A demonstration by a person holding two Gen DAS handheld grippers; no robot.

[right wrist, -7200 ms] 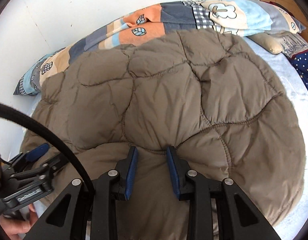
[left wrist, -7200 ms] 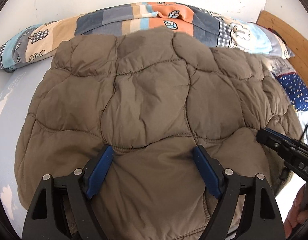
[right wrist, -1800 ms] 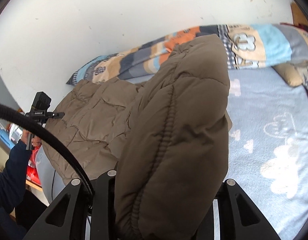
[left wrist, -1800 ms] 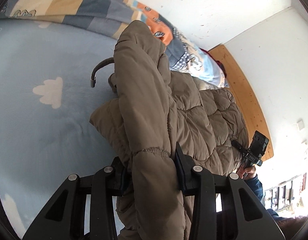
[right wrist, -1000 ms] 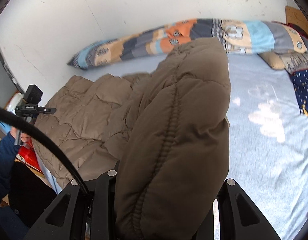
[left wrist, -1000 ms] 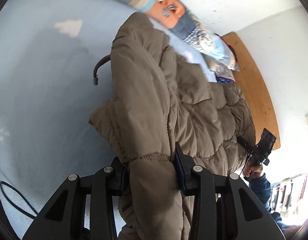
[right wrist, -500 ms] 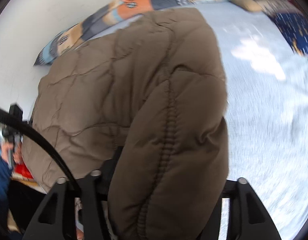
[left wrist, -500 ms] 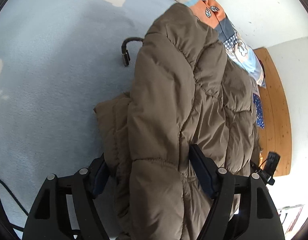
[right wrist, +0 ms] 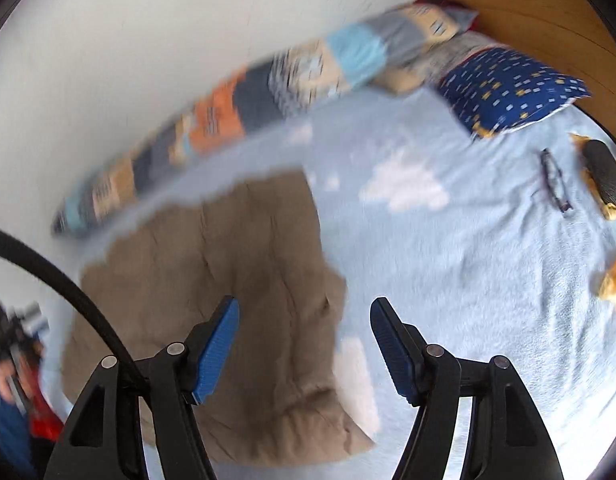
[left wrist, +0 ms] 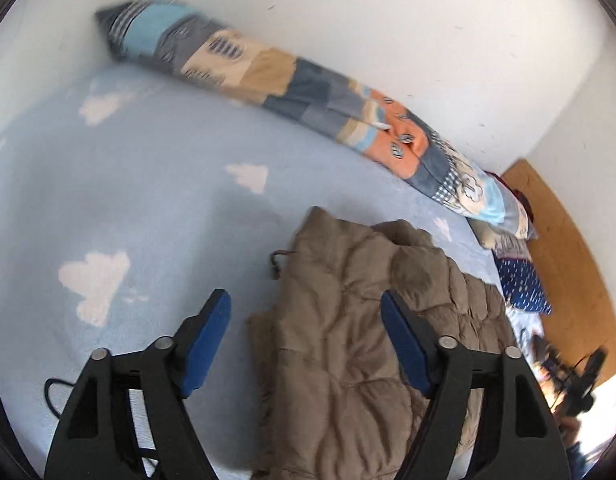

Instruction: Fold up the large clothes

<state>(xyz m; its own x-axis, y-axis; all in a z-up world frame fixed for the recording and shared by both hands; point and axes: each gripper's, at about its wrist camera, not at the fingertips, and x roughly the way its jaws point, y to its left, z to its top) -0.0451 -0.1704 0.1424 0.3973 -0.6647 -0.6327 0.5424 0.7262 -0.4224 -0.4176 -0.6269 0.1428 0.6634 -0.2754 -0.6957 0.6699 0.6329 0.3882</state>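
A brown quilted jacket (left wrist: 368, 320) lies folded on the light blue bed sheet (left wrist: 148, 200); its cord end (left wrist: 278, 264) sticks out at the left edge. My left gripper (left wrist: 306, 320) hovers above the jacket's left edge, its jaws opening, blue pads (left wrist: 212, 340) clear of the cloth. In the blurred right wrist view the jacket (right wrist: 236, 272) lies flat at lower left. My right gripper (right wrist: 304, 340) stands open over its right edge, holding nothing.
A long patchwork pillow (left wrist: 308, 88) lies along the white wall. A navy pillow (right wrist: 508, 88) sits by the wooden headboard (right wrist: 528, 12). Glasses (right wrist: 554, 186) and a dark object (right wrist: 604, 178) lie at the right. A black cable (left wrist: 52, 392) trails on the sheet.
Both grippers were shut on folds of the jacket; they have let go and pulled up and back. The jacket now lies folded on the bed.
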